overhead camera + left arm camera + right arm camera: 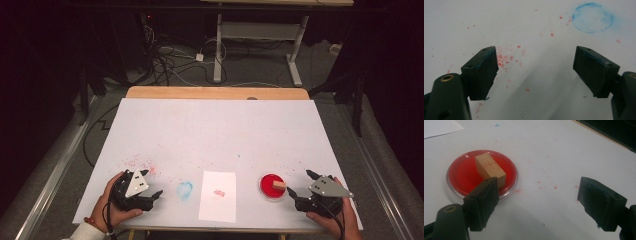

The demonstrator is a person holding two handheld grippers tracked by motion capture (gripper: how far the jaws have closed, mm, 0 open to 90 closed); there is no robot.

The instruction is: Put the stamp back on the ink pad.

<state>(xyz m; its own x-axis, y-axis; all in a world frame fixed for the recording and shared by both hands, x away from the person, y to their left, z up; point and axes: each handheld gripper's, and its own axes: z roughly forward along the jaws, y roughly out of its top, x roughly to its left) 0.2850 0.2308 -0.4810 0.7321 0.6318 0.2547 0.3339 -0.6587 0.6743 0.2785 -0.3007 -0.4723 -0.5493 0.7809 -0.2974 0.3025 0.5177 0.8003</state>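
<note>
The right gripper, wide open and empty, is beside a round red dish holding a wooden block. The left gripper, also wide and empty, is over red specks; its view shows a blue ring clearly.

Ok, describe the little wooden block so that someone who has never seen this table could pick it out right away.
Start at the white table and go to its near edge, on the side of the right gripper. There, right of the white paper sheet, sits a round red dish. The wooden block stands in it: the one pale tan, box-shaped thing among flat red and blue marks.
</note>
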